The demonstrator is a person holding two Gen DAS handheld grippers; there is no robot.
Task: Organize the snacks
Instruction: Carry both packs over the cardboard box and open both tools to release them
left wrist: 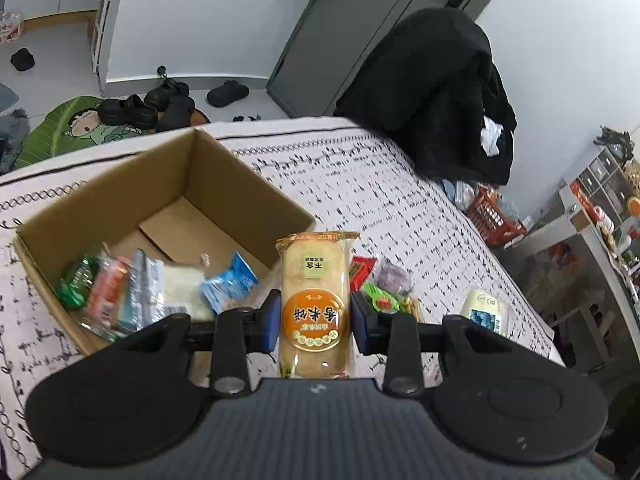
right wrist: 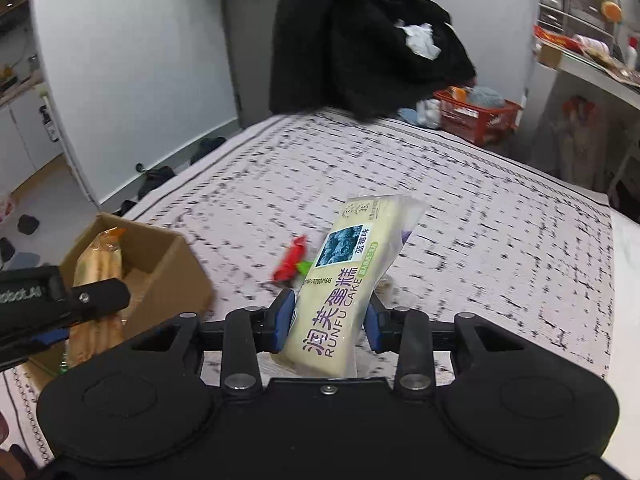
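The left hand-held gripper (left wrist: 315,322) is clenched on a long clear-wrapped pack of golden rice crackers with a round orange label (left wrist: 315,304), its blue pads pressing the pack's two long sides. The pack points forward, raised above the bed, just to the right of the open brown cardboard box (left wrist: 224,184). The box stands on the white bedspread with black dash pattern (left wrist: 380,184). In the near left part of the box lie several snack packets: a green one (left wrist: 78,280), an orange-red one (left wrist: 108,288), a white one (left wrist: 182,286) and a blue one (left wrist: 230,282). Right of the held pack, loose on the bedspread, are a red wrapper (left wrist: 362,272), a purple-tinted packet (left wrist: 394,278) and a small green packet (left wrist: 380,300), lying close together.

The right hand-held gripper (right wrist: 331,322) is grasping a cream-coloured pack marked RUNFU CAKE with a blueberry picture (right wrist: 348,276). The pack is tilted, its far end leaning right, held above the bedspread (right wrist: 480,220). Beyond it lie a red wrapper (right wrist: 290,260) and a green scrap (right wrist: 305,267), touching each other. At the left of the right wrist view, the cardboard box (right wrist: 176,272) shows, with the left hand-held gripper (right wrist: 60,308) and its cracker pack (right wrist: 96,280) at its near corner.

A black garment draped at the bed's far end (left wrist: 436,92) and a red plastic basket (right wrist: 476,114) sit beyond.
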